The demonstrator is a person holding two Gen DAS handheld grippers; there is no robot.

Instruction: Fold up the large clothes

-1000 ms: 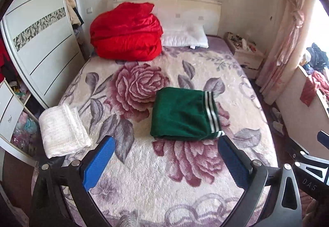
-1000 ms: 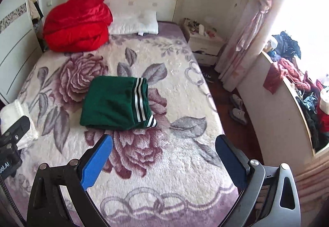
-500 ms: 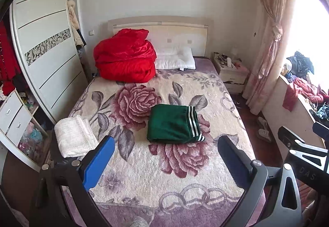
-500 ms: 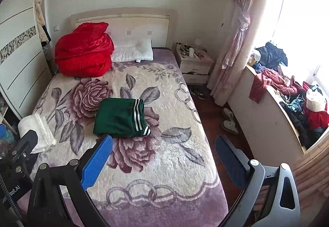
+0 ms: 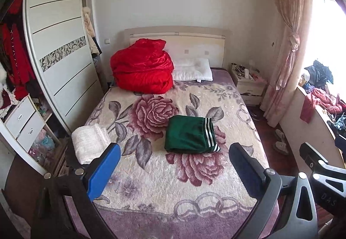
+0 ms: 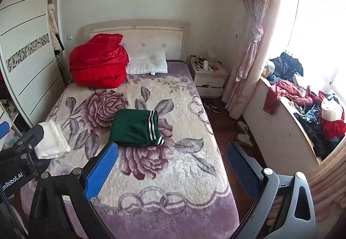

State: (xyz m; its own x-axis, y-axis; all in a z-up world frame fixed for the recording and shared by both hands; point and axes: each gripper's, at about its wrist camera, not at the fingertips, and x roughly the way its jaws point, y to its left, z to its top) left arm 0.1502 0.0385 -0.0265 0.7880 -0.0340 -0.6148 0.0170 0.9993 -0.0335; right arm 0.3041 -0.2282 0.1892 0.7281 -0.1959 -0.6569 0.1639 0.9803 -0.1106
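Right, both tools are off the cloth. Left gripper (image 5: 173, 171) has its jaws wide apart w/ nothing between them; right gripper (image 6: 172, 170) likewise, spread and empty. Both hang above the foot of the bed (image 5: 151, 213), well back from the work.

The green garment (image 5: 190, 134) lies folded in a neat block mid-bed on the floral blanket (image 5: 194, 184), striped hem to the right. A white towel (image 5: 89, 141) sits folded at the left edge, well apart from it. By the look of it the fold is done.

Risks from here, as I judge them: a re-grip on only the top layer would peel the stack open; a jaw dragging thru the plush pile could skew the block; the towel is close to the edge and a nudge could tip it off.

Hard to tell: how many layers the green block has, what garment it is, and whether the clothes heap (image 6: 307, 109) by the window is next. The person is out of view.
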